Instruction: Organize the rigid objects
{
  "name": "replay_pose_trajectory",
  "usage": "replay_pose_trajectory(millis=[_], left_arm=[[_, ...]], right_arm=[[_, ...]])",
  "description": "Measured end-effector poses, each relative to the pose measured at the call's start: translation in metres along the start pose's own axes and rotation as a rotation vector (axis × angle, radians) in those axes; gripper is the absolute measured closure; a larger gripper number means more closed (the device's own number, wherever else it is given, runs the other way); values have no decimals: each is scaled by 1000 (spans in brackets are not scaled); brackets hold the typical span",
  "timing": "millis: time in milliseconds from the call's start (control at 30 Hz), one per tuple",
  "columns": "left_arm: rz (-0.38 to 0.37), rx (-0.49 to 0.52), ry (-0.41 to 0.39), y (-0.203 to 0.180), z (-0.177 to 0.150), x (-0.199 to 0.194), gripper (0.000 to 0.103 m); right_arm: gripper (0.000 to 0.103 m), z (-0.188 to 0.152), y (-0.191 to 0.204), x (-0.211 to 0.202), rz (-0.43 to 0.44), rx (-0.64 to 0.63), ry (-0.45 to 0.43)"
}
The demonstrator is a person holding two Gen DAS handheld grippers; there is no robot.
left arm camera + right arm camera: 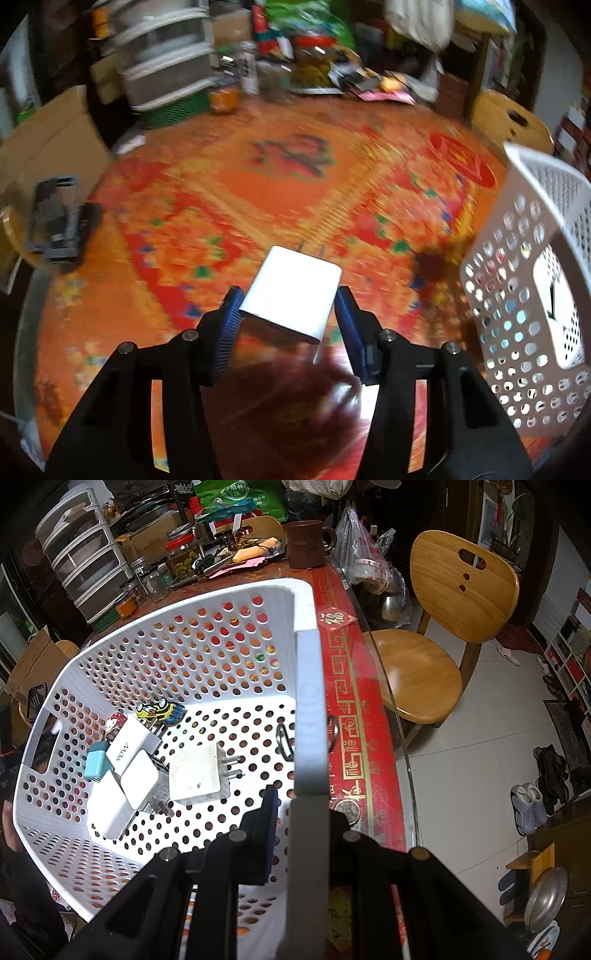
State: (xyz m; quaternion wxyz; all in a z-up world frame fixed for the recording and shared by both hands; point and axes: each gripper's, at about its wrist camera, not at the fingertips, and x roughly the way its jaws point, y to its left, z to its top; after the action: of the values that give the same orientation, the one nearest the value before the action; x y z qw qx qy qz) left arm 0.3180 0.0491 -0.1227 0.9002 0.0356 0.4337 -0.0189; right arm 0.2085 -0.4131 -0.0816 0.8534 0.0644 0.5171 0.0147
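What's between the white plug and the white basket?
In the left wrist view, only patterned orange tablecloth lies between the white charger and the white basket.

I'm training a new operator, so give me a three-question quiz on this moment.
1. True or false: the left gripper holds a white charger.
2. What does the right gripper clamp? A) the basket wall B) a toy car C) a jar
3. Fill in: a yellow toy ___ lies in the basket.

Key: 1 true; 2 A; 3 car.
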Motion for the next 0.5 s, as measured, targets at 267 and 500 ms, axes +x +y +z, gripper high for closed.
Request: replay_pose_trajectory(millis=[267, 500], left_arm=[[26, -76, -82, 41, -3, -55, 55], [-4, -28, -140, 21, 2, -109, 56]], right_arm=[[87, 0, 0, -1, 1, 0, -1], [87, 0, 1, -1, -1, -1, -1]])
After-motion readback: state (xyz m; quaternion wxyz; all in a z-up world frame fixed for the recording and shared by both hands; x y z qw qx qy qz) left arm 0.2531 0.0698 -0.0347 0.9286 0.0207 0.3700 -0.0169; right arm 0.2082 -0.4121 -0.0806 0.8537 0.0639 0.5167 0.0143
